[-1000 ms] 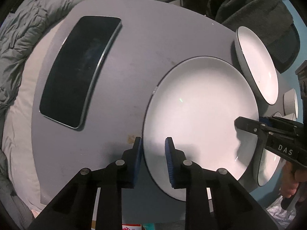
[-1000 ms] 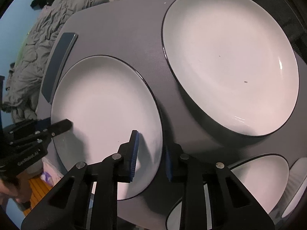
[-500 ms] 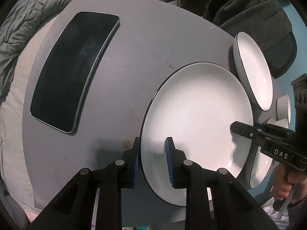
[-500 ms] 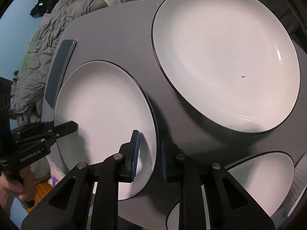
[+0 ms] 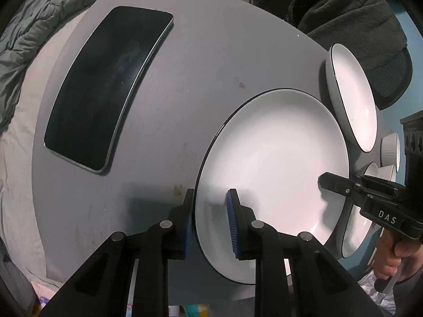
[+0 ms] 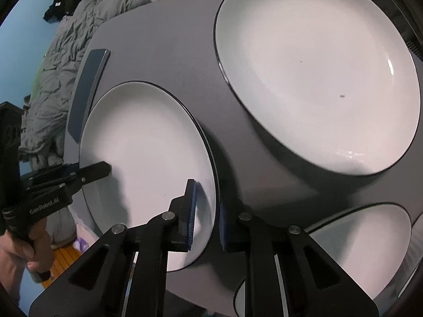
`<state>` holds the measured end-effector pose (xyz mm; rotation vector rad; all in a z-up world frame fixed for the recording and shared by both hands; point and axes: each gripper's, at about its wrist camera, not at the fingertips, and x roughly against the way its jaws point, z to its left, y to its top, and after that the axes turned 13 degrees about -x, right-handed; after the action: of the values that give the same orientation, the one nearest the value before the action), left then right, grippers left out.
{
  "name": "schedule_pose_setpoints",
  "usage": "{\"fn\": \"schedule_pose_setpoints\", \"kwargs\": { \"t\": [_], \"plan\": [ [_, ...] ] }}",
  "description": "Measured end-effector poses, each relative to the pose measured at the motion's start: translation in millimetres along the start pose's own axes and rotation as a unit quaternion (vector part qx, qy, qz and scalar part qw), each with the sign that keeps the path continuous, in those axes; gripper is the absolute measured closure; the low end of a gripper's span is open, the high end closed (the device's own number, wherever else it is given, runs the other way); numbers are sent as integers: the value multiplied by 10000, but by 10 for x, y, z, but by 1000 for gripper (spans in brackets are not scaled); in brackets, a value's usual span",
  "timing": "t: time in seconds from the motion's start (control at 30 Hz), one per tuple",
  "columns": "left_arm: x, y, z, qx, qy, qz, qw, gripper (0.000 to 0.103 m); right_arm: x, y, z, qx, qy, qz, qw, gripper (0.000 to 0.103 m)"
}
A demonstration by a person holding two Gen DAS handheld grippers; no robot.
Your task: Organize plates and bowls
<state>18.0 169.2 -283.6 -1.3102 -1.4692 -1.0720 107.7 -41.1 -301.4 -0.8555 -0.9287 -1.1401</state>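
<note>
A white plate [image 5: 277,163] with a thin black rim lies on the grey table [image 5: 198,79]. My left gripper [image 5: 210,222] straddles its left rim, one pad under the edge and one on the white face, and is shut on it. My right gripper [image 6: 207,216] straddles the opposite rim of the same plate [image 6: 148,153]. Its jaws are closing, with the rim pinched between the pads. Each gripper shows in the other's view: the right gripper [image 5: 327,181] and the left gripper [image 6: 95,170], each held by a hand.
A larger deep white plate [image 6: 317,74] sits behind, and another plate [image 6: 364,251] lies at the near right. A small ribbed bowl [image 5: 391,150] stands at the right edge. A dark tablet [image 5: 108,87] lies far left. Bedding surrounds the table, and a chair with dark clothing [image 5: 343,13] stands behind it.
The right gripper's jaws have narrowed around the plate's rim. The left gripper has shifted slightly and stays astride the opposite rim. The plate lies where it was.
</note>
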Motion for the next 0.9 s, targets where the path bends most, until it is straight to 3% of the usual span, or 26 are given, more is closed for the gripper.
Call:
{"fn": "schedule_pose_setpoints", "kwargs": {
  "t": [0.23, 0.6, 0.9],
  "plan": [
    [100, -22, -49, 24, 27, 37, 10000, 80, 113, -42, 15, -25, -1, 41, 10000, 88],
    [225, 367, -265, -268, 146, -169, 9994, 80, 485, 52, 18, -77, -85, -136, 9998, 88],
    [186, 825, -560, -556, 192, -294, 9978, 80, 781, 256, -202, -254, -15, -375, 9990, 88]
  ]
}}
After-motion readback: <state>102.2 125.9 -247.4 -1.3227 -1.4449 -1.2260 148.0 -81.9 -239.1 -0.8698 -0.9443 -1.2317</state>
